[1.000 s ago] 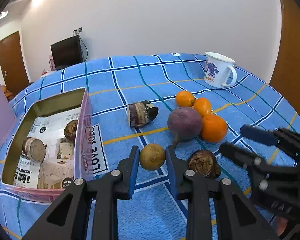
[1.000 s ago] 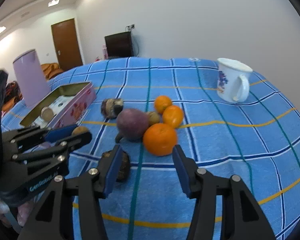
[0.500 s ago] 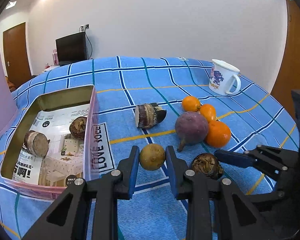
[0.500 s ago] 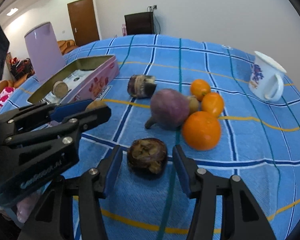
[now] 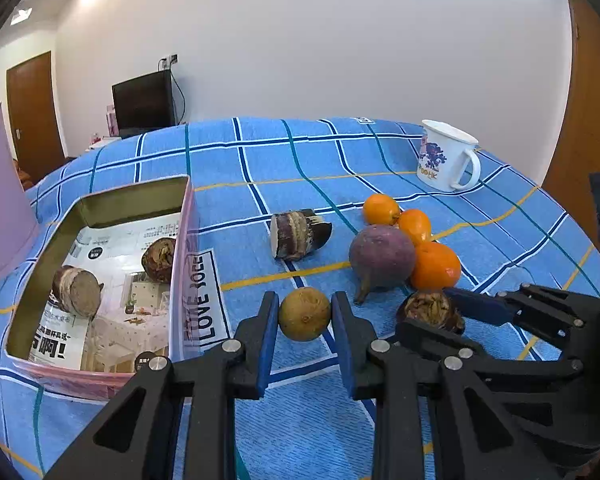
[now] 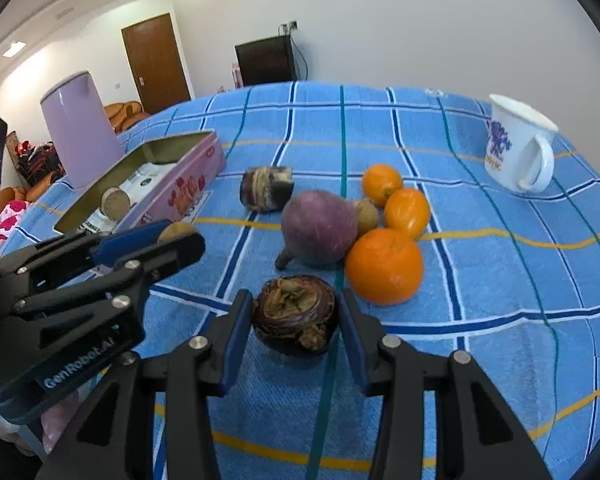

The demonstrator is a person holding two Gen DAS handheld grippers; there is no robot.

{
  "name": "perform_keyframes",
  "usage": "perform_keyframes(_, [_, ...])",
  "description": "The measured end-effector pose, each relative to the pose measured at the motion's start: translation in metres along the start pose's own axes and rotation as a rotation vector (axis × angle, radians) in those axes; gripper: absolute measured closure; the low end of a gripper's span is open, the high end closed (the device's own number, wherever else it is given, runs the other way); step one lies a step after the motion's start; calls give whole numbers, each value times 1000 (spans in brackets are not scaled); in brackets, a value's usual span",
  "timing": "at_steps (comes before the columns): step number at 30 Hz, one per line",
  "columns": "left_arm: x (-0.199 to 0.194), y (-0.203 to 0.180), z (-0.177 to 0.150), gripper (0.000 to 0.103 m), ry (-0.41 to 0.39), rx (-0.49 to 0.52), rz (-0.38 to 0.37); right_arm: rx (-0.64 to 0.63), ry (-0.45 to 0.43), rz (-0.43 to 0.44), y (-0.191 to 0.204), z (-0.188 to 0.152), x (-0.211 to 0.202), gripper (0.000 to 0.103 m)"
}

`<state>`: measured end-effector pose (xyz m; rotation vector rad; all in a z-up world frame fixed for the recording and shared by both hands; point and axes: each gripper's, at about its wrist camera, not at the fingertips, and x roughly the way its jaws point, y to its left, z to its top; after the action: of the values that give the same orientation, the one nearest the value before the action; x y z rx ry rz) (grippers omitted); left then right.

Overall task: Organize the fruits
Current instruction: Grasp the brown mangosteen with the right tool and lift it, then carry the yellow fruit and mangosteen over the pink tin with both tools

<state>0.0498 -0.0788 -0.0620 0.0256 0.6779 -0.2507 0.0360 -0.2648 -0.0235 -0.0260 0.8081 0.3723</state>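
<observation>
Holding a yellow-brown fruit [image 5: 304, 313] between its blue pads, the left tongs [image 5: 305, 320] sit just right of the pink tin [image 5: 180, 280] on the tabletop [image 5: 260, 168]. The right tongs [image 6: 296, 322] stand around a dark wrinkled fruit [image 6: 295, 318], farther right of the tin; whether they press it, one cannot tell. Beyond it lie a purple root [image 6: 319, 229] and three oranges [image 6: 384, 266].
</observation>
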Motion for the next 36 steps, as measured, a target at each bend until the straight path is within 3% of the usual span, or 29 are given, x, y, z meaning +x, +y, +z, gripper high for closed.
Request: perform_keyframes(36, [-27, -10, -5, 74, -152, 60, 39, -13, -206, -83, 6, -6, -39, 57])
